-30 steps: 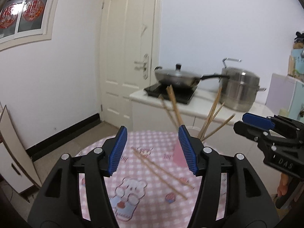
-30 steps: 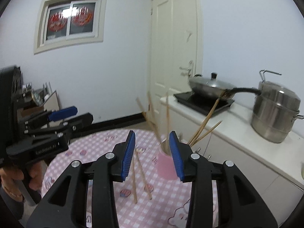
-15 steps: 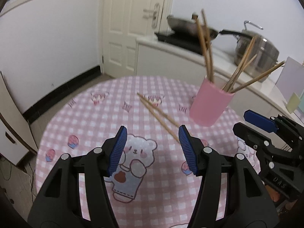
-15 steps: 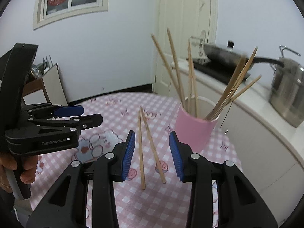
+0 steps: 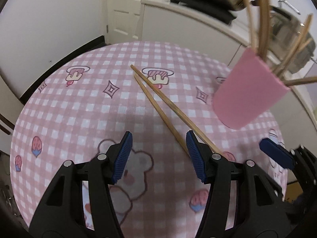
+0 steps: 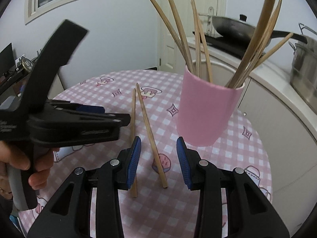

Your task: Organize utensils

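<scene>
Left hand-held gripper (image 5: 157, 154) hangs low over the round worktop in pink checked cloth with cartoon prints (image 5: 79, 107), jaws apart, holding nothing. Two loose bamboo chopsticks (image 5: 158, 103) lie side by side on the cloth; their near ends reach this gripper's right-hand finger. Right of them stands the pink cylindrical cup (image 5: 247, 91), already bristling with more bamboo chopsticks (image 5: 261, 15).

Right hand-held gripper (image 6: 158, 158) is also open and empty. One loose stick runs up between its fingers; the other lies just beside its left-hand finger.

Step in hand, as I judge it: picking up the loose pair for the cup. To do it well, take one stick at a time, close across its width near the thick end, and lift with the tip trailing. Thin round sticks may roll or twist out of the pads. Approach the cup from above, clear of the splayed sticks.

Against the frames a second ago: both grippers have dropped and tilted down from looking across the room. Cup and sticks now loom close.
</scene>
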Action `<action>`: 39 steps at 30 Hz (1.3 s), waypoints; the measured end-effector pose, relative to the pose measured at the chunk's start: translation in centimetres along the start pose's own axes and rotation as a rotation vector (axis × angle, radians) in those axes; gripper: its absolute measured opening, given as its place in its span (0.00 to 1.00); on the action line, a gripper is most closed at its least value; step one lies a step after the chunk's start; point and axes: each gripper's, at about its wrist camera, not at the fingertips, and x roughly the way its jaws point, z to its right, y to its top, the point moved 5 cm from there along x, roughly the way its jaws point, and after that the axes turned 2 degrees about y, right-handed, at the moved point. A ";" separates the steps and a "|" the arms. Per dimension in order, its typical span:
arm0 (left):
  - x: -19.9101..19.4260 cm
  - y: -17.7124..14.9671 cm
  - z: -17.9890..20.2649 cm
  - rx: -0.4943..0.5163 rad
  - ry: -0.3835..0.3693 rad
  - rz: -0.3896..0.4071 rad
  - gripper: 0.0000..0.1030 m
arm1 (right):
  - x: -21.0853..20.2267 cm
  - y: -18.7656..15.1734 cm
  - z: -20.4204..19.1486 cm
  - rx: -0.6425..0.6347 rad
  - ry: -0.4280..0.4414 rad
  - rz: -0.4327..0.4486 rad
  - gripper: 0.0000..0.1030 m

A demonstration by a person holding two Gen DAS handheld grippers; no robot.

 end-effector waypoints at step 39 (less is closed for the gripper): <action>3.4 2.4 0.8 -0.041 0.044 -0.055 0.42 | 1.8 0.2 0.1 0.020 0.050 -0.024 0.34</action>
